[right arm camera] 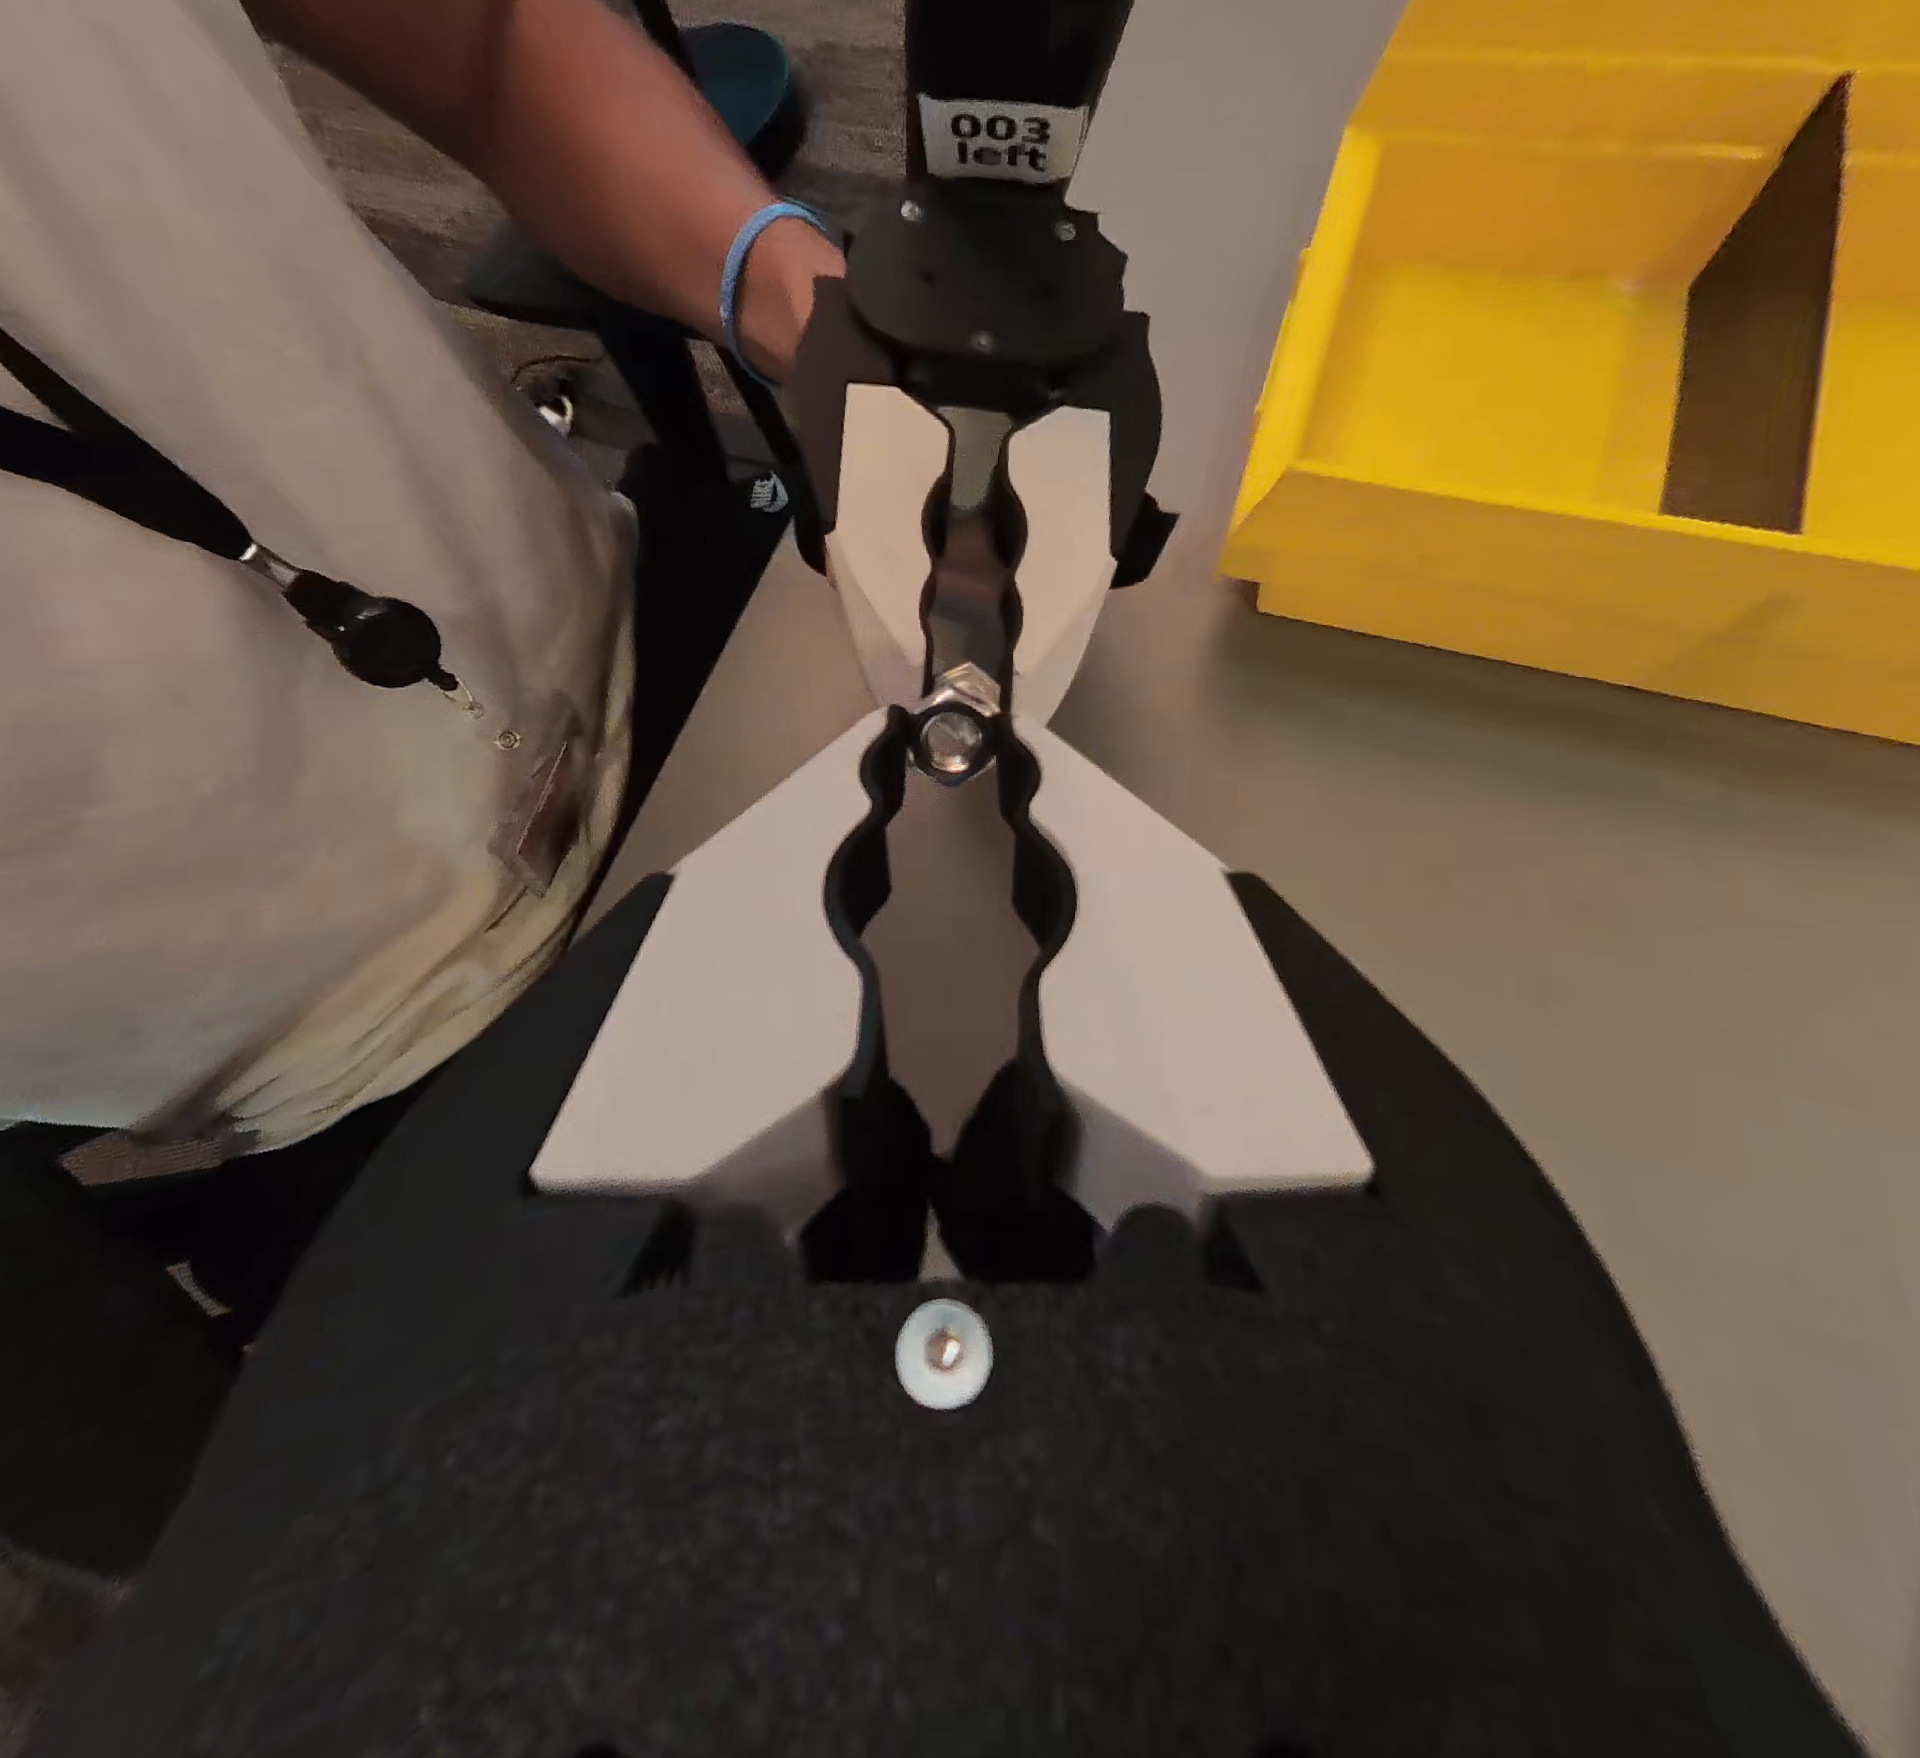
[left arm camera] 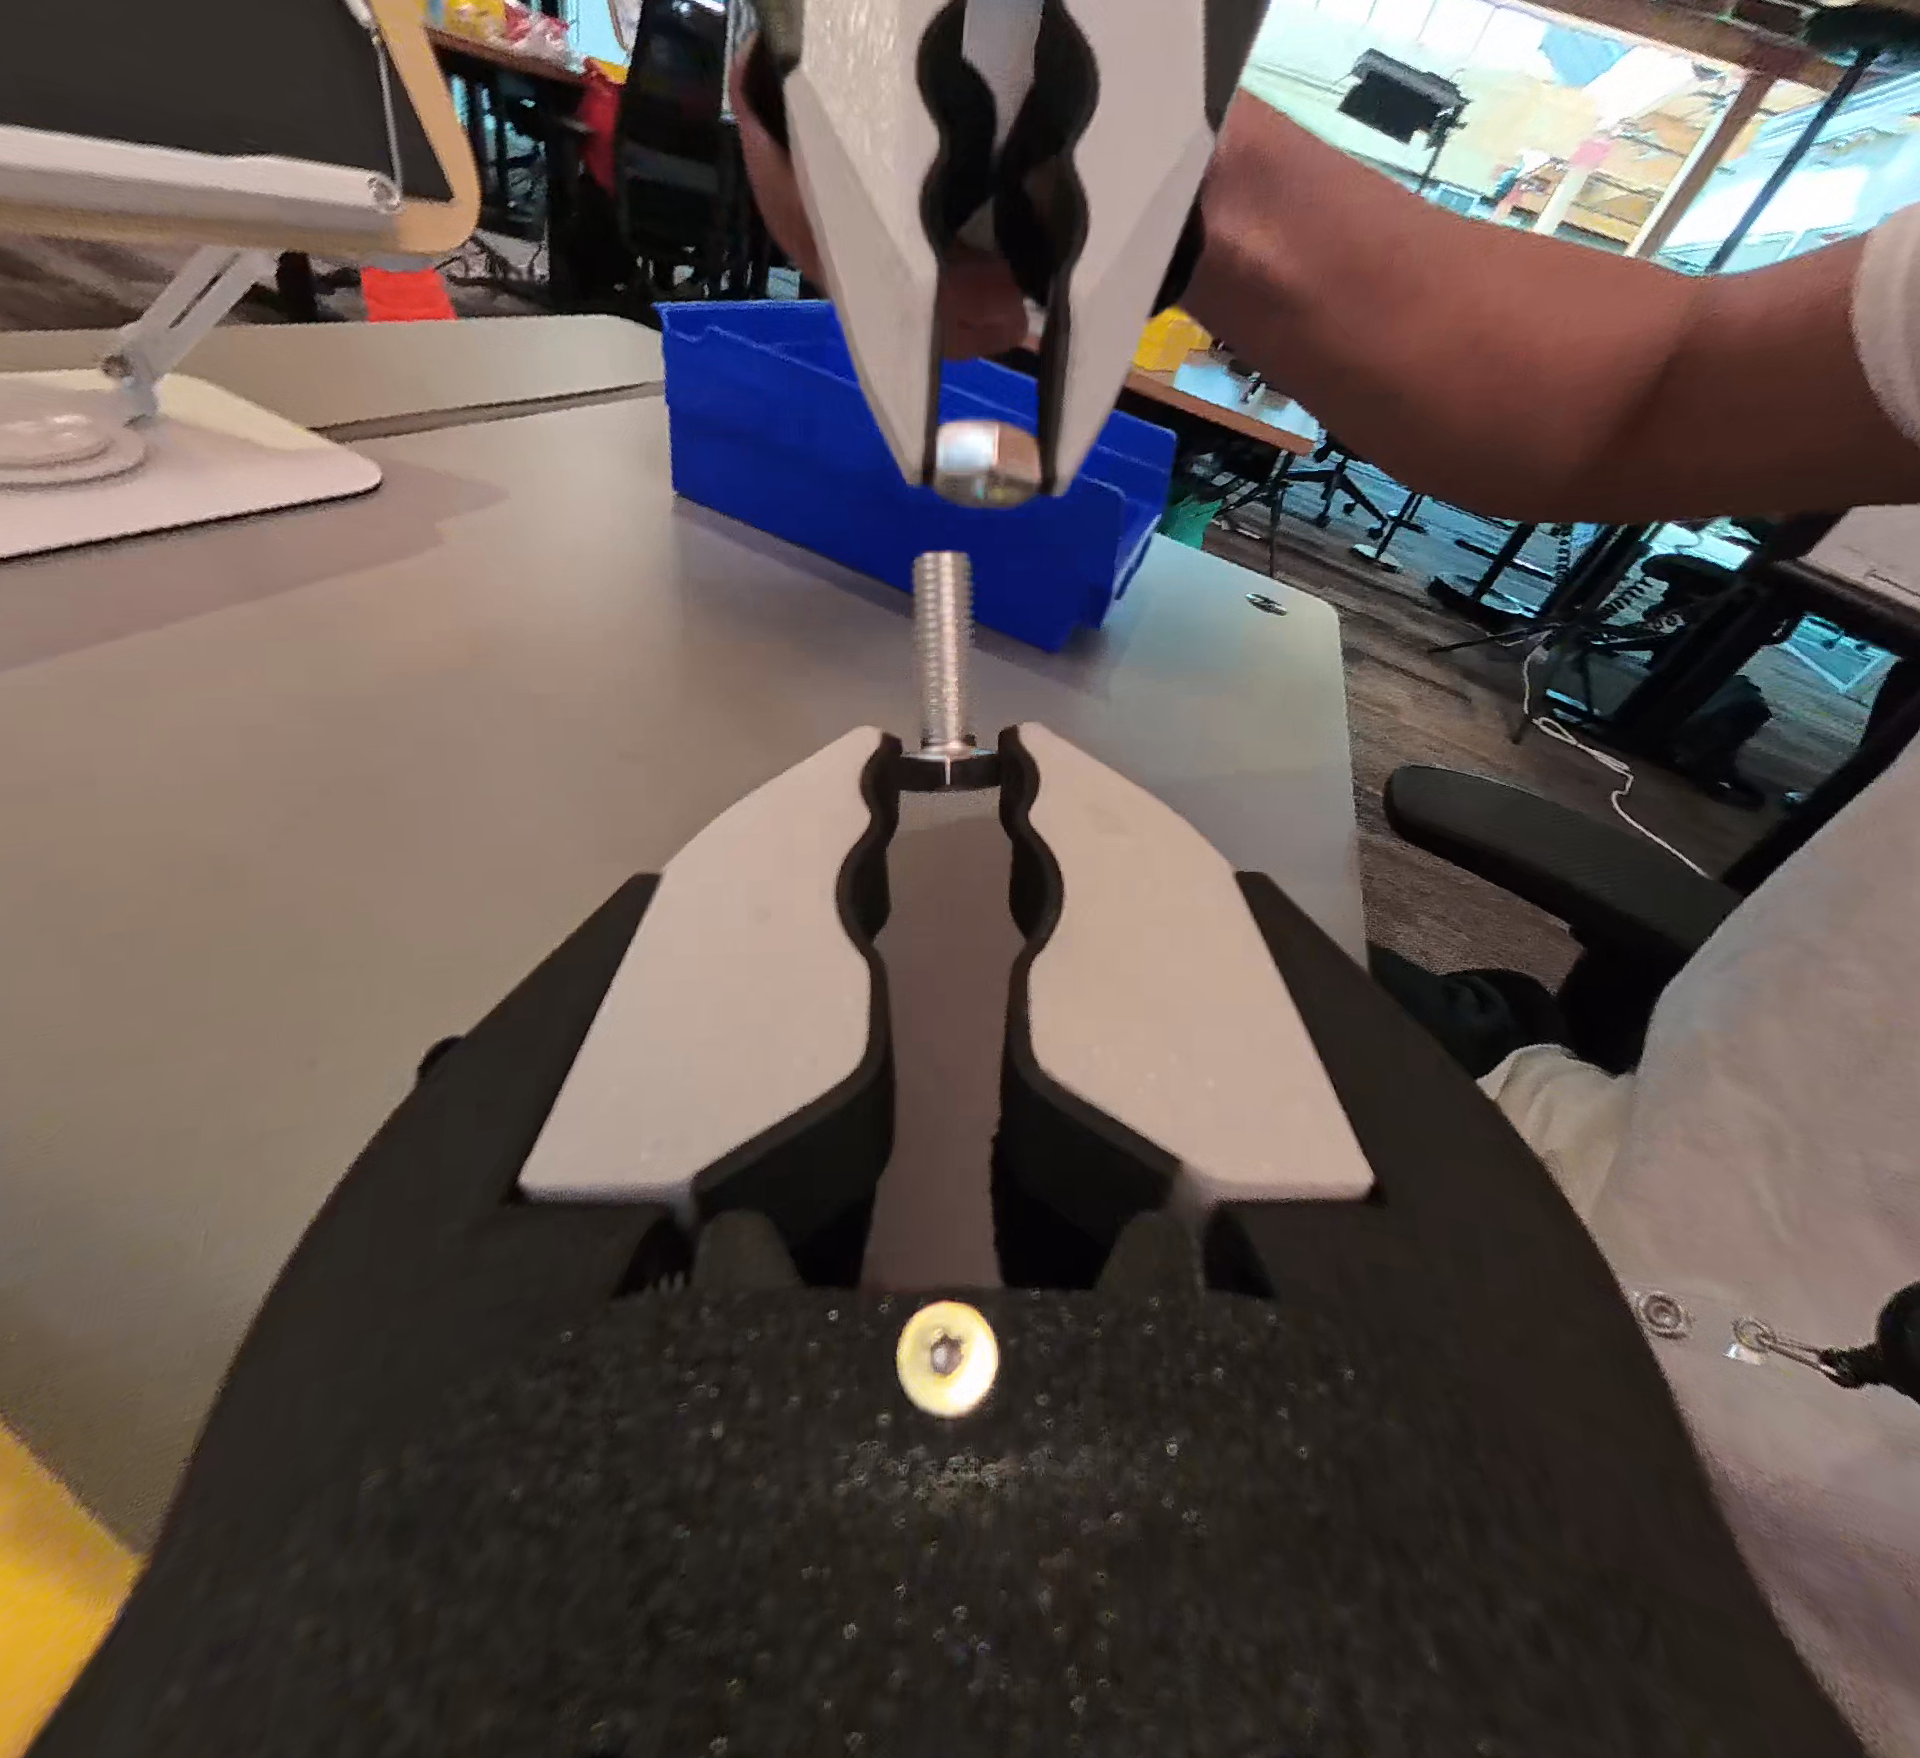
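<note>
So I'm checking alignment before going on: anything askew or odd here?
Nothing stands out. The left gripper holds the silver threaded bolt upright by its head; the right gripper holds the silver hex nut just above its tip, apart, roughly in line.

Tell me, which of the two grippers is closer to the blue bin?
Right. The right gripper, shut on a nut, hangs just in front of the blue bin; the left gripper, clamping a bolt, sits farther back.

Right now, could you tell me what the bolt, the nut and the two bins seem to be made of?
The bolt looks like bright plated steel: silvery, with shiny threads. The nut shares that mirror-like metallic sheen, so it is probably the same. The blue bin and the yellow bin look like moulded plastic: uniform saturated colour and a smooth, slightly glossy surface.
</note>
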Demonstrator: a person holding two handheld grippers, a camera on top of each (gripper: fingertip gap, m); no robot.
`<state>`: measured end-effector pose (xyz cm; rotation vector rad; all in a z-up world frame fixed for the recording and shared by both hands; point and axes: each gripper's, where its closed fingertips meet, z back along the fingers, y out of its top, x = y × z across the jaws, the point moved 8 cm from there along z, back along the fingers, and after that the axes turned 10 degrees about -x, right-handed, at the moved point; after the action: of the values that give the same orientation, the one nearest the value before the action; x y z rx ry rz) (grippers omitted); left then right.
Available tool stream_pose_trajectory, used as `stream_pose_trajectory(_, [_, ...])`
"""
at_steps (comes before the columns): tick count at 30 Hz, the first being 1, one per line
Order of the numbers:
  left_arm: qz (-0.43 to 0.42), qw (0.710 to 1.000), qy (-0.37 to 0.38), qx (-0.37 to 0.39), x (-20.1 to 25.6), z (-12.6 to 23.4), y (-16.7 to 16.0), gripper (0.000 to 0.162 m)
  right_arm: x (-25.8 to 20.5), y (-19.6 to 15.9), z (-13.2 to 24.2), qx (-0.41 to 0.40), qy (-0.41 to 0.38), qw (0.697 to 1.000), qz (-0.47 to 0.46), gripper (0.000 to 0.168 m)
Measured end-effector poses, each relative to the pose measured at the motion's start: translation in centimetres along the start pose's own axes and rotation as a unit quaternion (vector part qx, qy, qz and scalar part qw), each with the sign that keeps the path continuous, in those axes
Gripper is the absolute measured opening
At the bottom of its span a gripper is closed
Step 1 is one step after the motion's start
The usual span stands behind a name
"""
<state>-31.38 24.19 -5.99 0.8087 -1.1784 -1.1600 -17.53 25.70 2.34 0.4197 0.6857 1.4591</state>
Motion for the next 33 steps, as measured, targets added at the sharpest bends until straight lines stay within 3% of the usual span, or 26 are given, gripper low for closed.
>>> stream_pose_trajectory(11, [-0.040,0.999,0.014,0.001,1.0,-0.4,0.3,0.018,-0.9,-0.6,-0.4,-0.043,-0.024,0.998,-0.030,0.017])
stream_pose_trajectory(17, [-0.062,0.997,0.037,0.023,1.2,0.1,0.7,0.018,-0.8,-1.7,-0.4,0.069,-0.003,0.991,-0.113,0.017])
stream_pose_trajectory(20, [-0.004,0.996,-0.051,0.068,1.5,0.4,1.2,0.018,-1.6,-1.8,-0.1,0.152,0.020,0.984,-0.088,0.016])
stream_pose_trajectory(25, [0.038,0.980,-0.166,0.100,1.9,0.9,1.5,0.018,-3.2,-0.9,0.1,0.184,-0.005,0.983,0.004,0.016])
stream_pose_trajectory(33, [0.059,0.963,-0.235,0.114,2.5,1.1,1.8,0.018,-4.4,0.1,0.3,0.184,-0.030,0.977,0.100,0.017])
